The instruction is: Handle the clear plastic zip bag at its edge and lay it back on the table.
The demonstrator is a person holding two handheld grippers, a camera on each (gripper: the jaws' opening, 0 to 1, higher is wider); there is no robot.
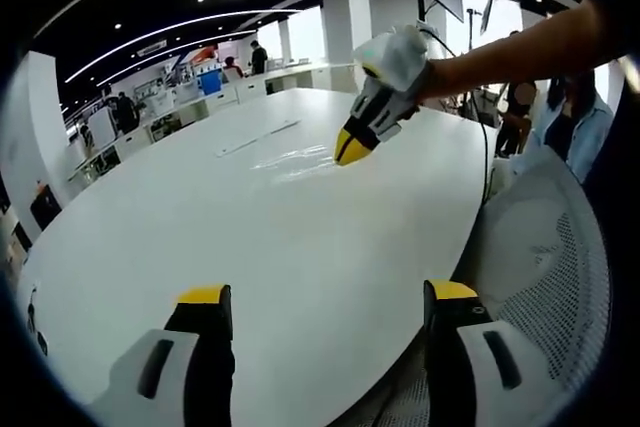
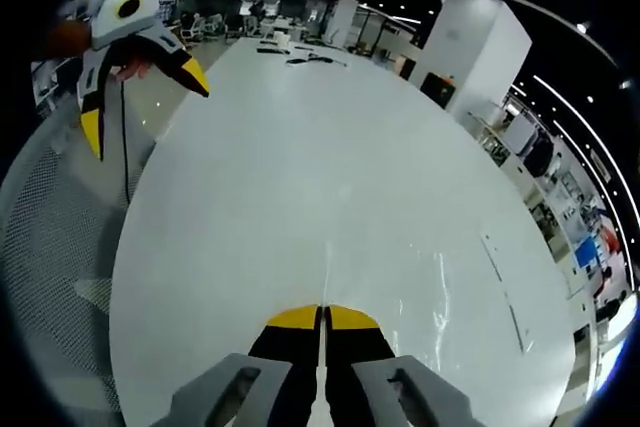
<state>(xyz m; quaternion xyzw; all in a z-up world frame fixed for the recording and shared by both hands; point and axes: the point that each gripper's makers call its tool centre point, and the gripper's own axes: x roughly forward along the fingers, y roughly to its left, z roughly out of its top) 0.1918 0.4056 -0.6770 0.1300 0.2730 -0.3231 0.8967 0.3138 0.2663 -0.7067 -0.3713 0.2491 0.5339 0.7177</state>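
While the left gripper (image 1: 325,302) hovers jaws wide above the white table (image 1: 300,237), the right gripper (image 2: 322,315) — jaws pressed together — pinches the clear zip bag (image 2: 420,292), which lies flat beyond its tips.

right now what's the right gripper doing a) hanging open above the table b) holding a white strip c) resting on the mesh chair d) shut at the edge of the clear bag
d, the right gripper has its yellow tips pressed together at the edge of the clear zip bag on the white table.
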